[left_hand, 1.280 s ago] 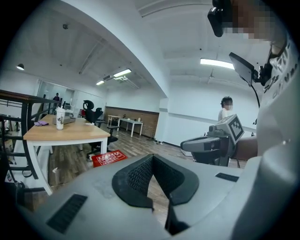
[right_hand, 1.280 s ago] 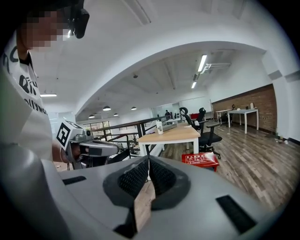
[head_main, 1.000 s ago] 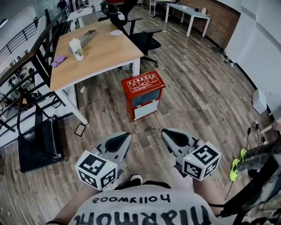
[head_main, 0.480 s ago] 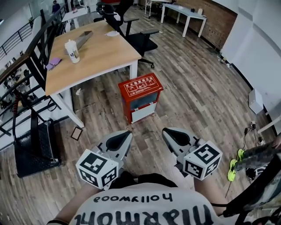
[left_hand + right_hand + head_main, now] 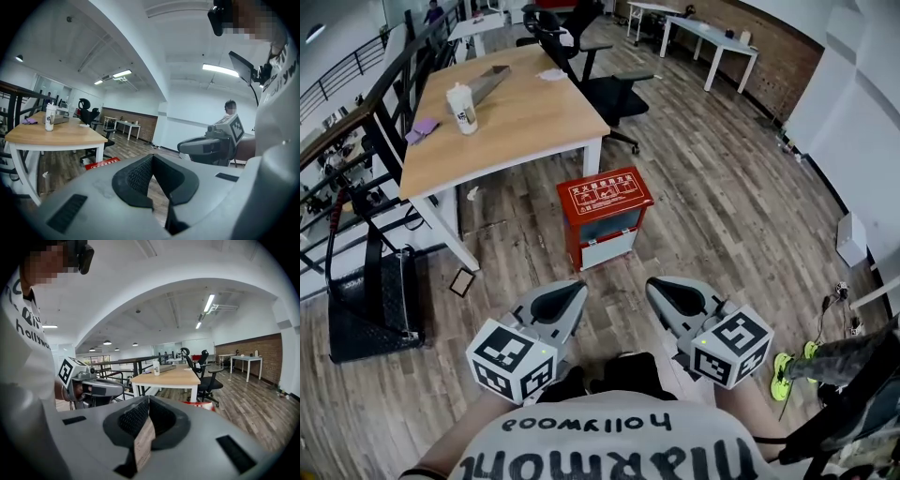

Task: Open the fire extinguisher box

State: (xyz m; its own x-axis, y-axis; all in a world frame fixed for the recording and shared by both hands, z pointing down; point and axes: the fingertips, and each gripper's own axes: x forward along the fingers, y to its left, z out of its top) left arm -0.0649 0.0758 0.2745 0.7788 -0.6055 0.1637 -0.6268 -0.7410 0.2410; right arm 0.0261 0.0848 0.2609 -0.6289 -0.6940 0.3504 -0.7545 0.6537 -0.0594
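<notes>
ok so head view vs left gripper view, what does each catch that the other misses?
Head view only: the front of the fire extinguisher box, with its window and white lower panel, and the black mat on the floor by the railing.
Left gripper view only: the ceiling lights and the head-mounted camera.
Both: the wooden table, the white bottle on it, the box's red top, and the right gripper.

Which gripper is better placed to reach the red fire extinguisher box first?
Left, narrowly. The red fire extinguisher box stands on the floor ahead, slightly nearer the left gripper than the right gripper. Both are shut, empty and apart from it.
</notes>
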